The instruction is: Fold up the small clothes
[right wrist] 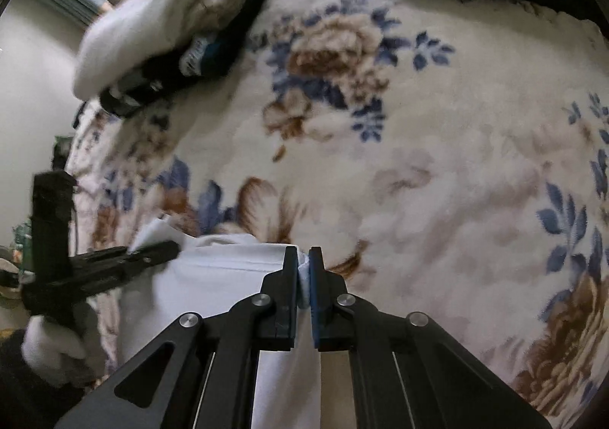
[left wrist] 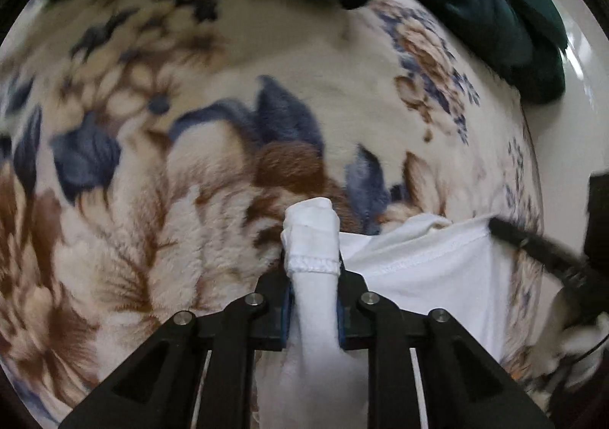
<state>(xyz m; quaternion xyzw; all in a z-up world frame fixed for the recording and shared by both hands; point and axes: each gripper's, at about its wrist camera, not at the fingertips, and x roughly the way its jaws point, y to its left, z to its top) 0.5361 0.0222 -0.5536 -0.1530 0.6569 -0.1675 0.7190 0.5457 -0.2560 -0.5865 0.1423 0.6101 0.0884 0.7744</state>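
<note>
Both tongs are clenched on the same small white cotton garment [left wrist: 430,277], which is stretched between them just above a plush cream blanket printed with blue and brown flowers [left wrist: 182,147]. Seen from its own wrist camera, the left gripper [left wrist: 313,269] squeezes a thick rolled bunch of the cloth, whose stitched hem and rounded end poke out past the fingertips; the rest of the fabric spreads to the right toward the right gripper [left wrist: 510,235], which shows there only as a dark blurred finger at the cloth's far edge. The right wrist camera gives what that view cannot: the right gripper [right wrist: 303,265] has its jaws almost together on a thin pinch of the garment's edge, and the cloth [right wrist: 213,296] hangs down beneath the fingers. That view also shows the left gripper [right wrist: 152,250] from the side, held by a hand in a white glove [right wrist: 49,349]. Farther out, a dark green cloth [left wrist: 487,7] lies at the blanket's far edge in both views. Only the right wrist camera shows a pile of white and dark clothes [right wrist: 152,33] at the upper left, with a pale wall [right wrist: 26,94] and a window behind it.
</note>
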